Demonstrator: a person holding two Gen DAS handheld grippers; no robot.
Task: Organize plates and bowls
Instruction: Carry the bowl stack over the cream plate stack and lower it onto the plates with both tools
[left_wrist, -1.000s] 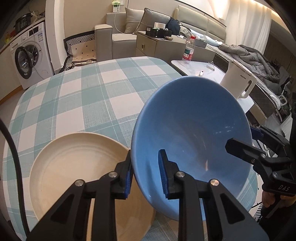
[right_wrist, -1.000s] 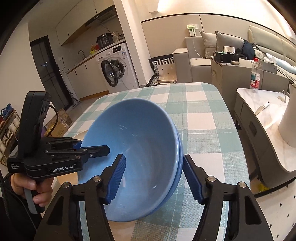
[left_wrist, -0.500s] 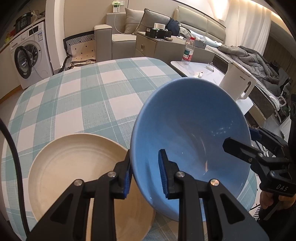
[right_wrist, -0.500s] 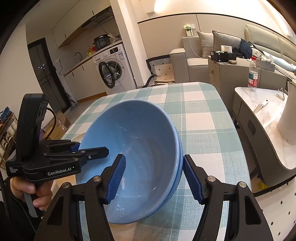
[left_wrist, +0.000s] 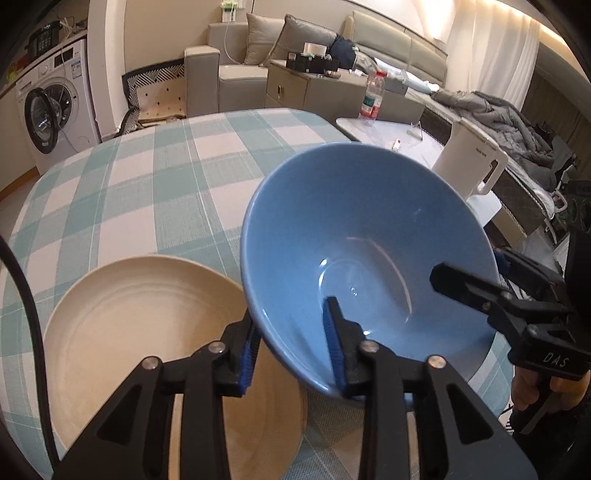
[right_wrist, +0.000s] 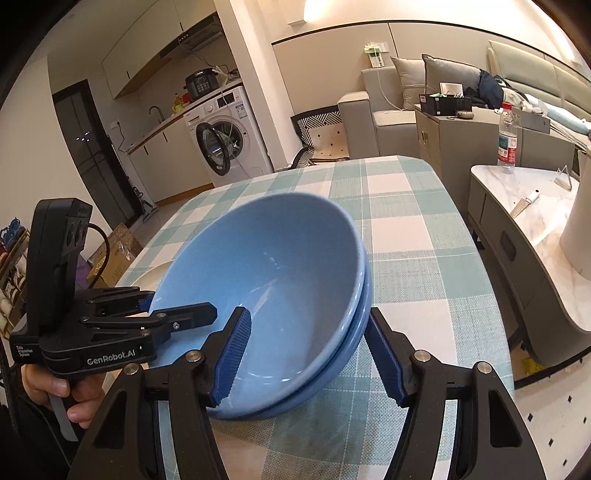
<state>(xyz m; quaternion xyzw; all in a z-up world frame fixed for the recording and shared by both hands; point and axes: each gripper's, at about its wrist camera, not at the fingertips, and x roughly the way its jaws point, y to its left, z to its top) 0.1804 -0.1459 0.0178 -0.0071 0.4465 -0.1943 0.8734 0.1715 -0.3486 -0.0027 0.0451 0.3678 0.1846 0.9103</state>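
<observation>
Left wrist view: the left gripper (left_wrist: 291, 343) has just been opening, its jaws straddling the top blue bowl (left_wrist: 364, 240)'s rim at six o'clock; the cream plate (left_wrist: 147, 332) is lying at eight o'clock.

Right wrist view: the right gripper (right_wrist: 308, 354) is standing half-open, its pads clear of the stacked rims. Any snag while withdrawing could tip the stack.

Both wrist fisheyes look steeply down from close above, from opposite sides, sharing the blue bowl (left_wrist: 354, 258) (right_wrist: 273, 280)
</observation>
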